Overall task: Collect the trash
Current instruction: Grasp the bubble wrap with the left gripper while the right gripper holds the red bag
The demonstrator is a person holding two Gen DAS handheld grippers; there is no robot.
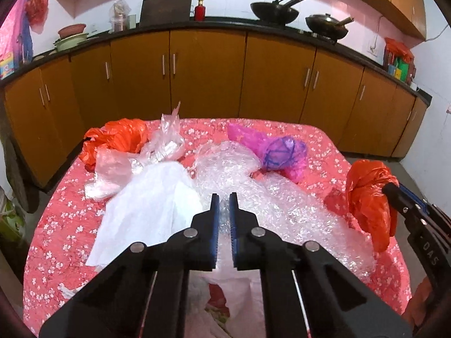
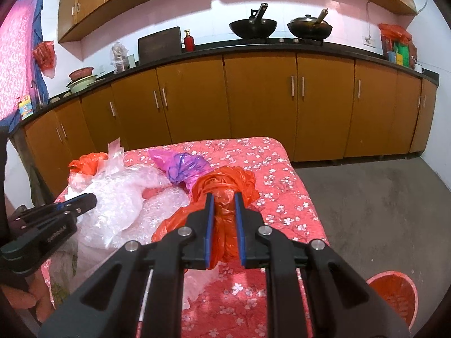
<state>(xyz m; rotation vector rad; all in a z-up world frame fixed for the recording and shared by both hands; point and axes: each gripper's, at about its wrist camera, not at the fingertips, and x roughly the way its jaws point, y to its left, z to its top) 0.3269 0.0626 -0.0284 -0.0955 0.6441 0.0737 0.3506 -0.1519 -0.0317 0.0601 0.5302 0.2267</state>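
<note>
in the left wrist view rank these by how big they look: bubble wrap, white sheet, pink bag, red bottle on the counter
1. bubble wrap, spreading across the table middle
2. white sheet
3. pink bag
4. red bottle, though it stands farthest from the camera, so it may only look that small

The bubble wrap and sheet lie nearest, which may inflate them.

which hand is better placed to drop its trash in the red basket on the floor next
Right. The right gripper is shut on the orange bag, and the red basket sits on the floor just to its right. The left gripper, shut on the bubble wrap, is over the table's far side from it.
</note>
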